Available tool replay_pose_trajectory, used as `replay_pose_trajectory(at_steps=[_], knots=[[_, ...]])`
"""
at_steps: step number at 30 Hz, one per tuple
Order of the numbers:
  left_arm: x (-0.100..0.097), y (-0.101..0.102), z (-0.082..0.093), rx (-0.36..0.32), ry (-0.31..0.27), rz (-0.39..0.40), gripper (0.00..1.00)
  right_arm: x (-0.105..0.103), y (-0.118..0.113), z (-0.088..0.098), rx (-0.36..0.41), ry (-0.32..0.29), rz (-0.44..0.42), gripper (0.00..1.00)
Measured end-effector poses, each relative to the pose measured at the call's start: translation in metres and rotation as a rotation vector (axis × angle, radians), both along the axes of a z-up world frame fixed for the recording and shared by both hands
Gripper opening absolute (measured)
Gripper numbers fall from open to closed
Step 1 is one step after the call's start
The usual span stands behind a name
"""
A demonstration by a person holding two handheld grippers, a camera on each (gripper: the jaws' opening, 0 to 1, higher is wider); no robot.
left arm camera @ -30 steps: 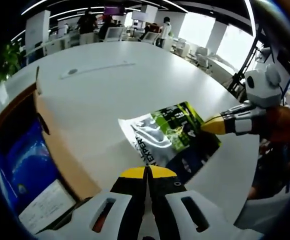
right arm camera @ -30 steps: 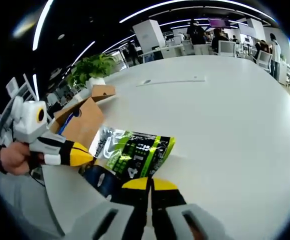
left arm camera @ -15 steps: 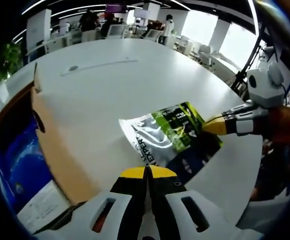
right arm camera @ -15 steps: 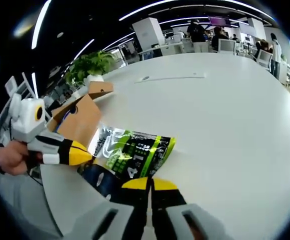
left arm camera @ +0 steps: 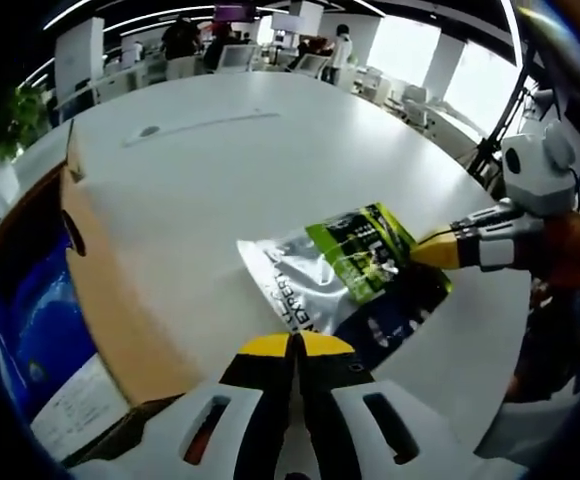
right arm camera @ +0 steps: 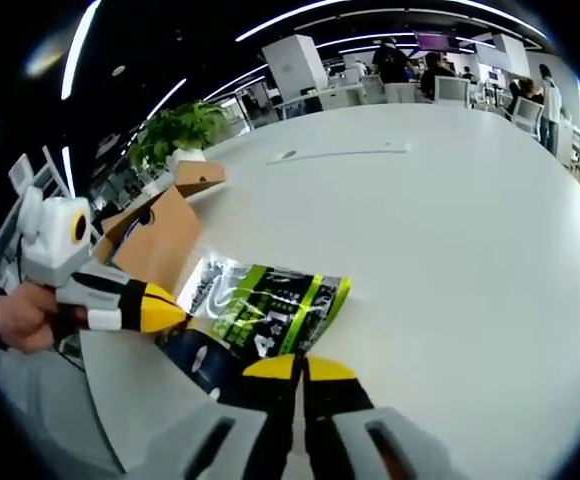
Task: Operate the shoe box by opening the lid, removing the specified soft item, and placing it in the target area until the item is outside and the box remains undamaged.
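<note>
The box (left arm camera: 110, 300) lid flap has swung up at the left of the left gripper view. In the right gripper view the pouch (right arm camera: 265, 310) has slid slightly lower, nearer the right tongs (right arm camera: 297, 368).

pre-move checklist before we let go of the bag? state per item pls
1. Bag out of the box: ok, lies on the white table.
2. Bag flat on the table: cannot tell, the end by the claws may be lifted.
3. Right claw shut on the bag's edge: ok.
4. Left claw jaws: shut, tips at the bag's edge; real grip cannot tell.
5. Shoe box undamaged: ok on what shows, brown flap intact, lid open.
6. Bag clear of the box: ok, bare table between them.
</note>
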State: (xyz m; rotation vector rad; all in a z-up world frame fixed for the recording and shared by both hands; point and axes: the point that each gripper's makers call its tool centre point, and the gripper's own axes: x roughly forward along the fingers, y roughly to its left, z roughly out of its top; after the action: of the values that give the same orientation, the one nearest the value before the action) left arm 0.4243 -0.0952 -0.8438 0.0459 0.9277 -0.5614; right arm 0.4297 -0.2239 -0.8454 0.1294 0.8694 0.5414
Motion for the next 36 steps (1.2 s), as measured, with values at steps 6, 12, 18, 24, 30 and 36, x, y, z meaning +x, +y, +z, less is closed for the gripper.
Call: replay_pose_trajectory(at_steps=[6, 12, 18, 24, 30, 36], knots=[[-0.0007, 0.0004, 0.0000, 0.005, 0.001, -0.004, 0.01, -0.0026, -0.0010, -0.0026, 0.001, 0.006, -0.004, 0.00], [0.0009, -0.0001, 0.0001, -0.003, 0.003, 0.009, 0.01, -0.0036, -0.0025, -0.0032, 0.002, 0.009, -0.014, 0.00], [-0.0004, 0.0009, -0.0003, 0.005, 0.003, 0.003, 0.02, -0.0054, -0.0043, -0.0045, 0.000, 0.010, -0.020, 0.00], [-0.0027, 0.0052, -0.0040, 0.013, 0.016, 0.014, 0.03, -0.0057, -0.0026, -0.0044, 0.002, 0.009, -0.025, 0.01], [-0.0028, 0.0062, -0.0034, 0.014, 0.018, 0.013, 0.03, -0.0049, -0.0017, -0.0031, 0.006, 0.009, -0.029, 0.03], [-0.0040, 0.0056, -0.0029, 0.006, 0.025, 0.012, 0.05, -0.0064, -0.0031, -0.0022, 0.006, 0.011, -0.033, 0.06]])
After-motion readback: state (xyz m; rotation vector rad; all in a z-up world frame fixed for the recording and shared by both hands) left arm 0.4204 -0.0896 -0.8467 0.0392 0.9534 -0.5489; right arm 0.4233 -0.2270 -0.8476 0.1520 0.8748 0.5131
